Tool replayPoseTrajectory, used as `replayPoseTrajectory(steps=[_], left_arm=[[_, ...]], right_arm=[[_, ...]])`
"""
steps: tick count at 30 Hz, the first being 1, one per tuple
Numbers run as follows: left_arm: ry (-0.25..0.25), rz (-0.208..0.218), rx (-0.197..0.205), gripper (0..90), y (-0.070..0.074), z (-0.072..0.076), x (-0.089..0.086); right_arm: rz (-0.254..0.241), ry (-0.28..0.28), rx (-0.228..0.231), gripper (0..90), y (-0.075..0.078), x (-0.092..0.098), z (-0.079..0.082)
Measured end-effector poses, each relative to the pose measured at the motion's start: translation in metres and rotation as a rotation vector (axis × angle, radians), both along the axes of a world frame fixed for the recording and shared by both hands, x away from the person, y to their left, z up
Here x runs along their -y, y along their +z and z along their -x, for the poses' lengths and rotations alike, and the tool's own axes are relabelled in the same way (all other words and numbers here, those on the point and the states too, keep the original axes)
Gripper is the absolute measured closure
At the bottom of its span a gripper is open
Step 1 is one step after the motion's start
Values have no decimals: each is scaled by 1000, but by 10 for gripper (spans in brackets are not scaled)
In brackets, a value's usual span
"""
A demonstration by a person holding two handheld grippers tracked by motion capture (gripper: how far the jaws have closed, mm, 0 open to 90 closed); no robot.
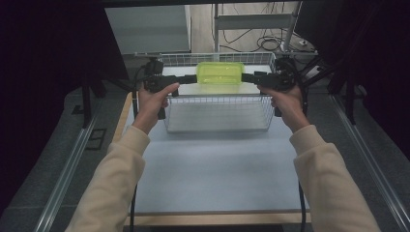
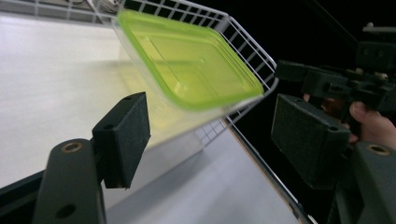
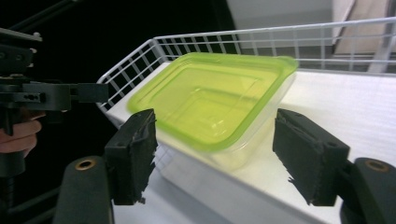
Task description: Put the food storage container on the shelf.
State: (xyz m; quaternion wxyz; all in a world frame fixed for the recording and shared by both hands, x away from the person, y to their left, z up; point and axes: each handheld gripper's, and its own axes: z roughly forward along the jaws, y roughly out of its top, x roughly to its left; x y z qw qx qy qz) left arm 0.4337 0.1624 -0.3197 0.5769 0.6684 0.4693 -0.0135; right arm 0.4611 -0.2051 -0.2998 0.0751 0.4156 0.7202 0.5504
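I see the green-lidded container (image 1: 220, 73) inside the white wire basket (image 1: 217, 113), toward the basket's far side, with the left gripper (image 1: 189, 79) at one short end and the right gripper (image 1: 247, 77) at the other. Left gripper view: both black pads (image 2: 122, 137) stand wide apart, nothing between them; the container (image 2: 189, 60) sits ahead of the jaws, tilted in frame, clear of the pads. Right gripper view: pads (image 3: 134, 151) likewise spread, the container (image 3: 210, 100) ahead and between their lines but not pressed. Both grippers released. The container's edges are blurred, so I cannot tell whether it rests flat on the basket floor. Each hand (image 1: 153, 99) grips its handle above the near rim of the basket, over the pale table (image 1: 212, 169).
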Motion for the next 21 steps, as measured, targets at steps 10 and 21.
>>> replayPoseTrajectory(steps=[10, 21], left_arm=[[-66, -10, 92, 277, -16, 67, -5], [-112, -55, 123, 268, -83, 134, -3]], right_arm=[[5, 83, 72, 289, -12, 11, 46], [67, 200, 81, 265, -67, 25, 107]])
